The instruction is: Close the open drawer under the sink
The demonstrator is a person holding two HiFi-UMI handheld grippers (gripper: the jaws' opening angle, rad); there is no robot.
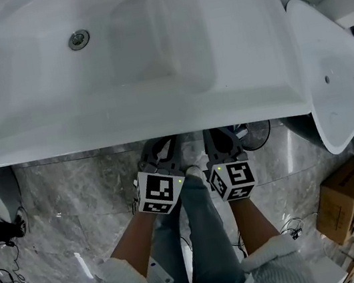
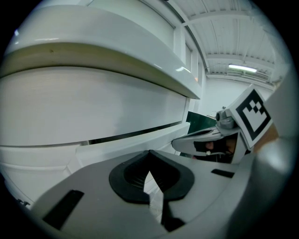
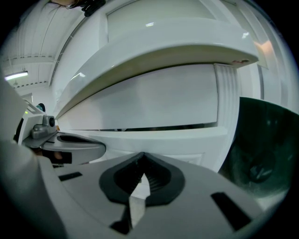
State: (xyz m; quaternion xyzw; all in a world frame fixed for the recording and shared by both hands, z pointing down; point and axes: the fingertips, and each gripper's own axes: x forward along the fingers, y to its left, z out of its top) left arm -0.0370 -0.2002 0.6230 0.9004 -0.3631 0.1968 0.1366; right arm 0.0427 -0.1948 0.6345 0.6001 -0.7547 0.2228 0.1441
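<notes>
Our left gripper point(image 2: 149, 176), right gripper point(image 3: 141, 176): both pinched nearly together, holding nothing. Just ahead: white drawer point(image 3: 177, 140) under sink point(image 1: 159, 117), sticking out a bit. We might push crooked, drawer jams. Tips might slip on smooth front.

Head view: high over sink point(image 1: 123, 106), aimed steeply down past its front rim to floor point(image 1: 70, 190). Left gripper view and right gripper view: low beneath that rim, very near, tilted up at white cabinet front point(image 2: 93, 112). Shared: same rim and front; right gripper point(image 2: 208, 140) at left view's right edge, left gripper point(image 3: 70, 145) at right view's left.
</notes>
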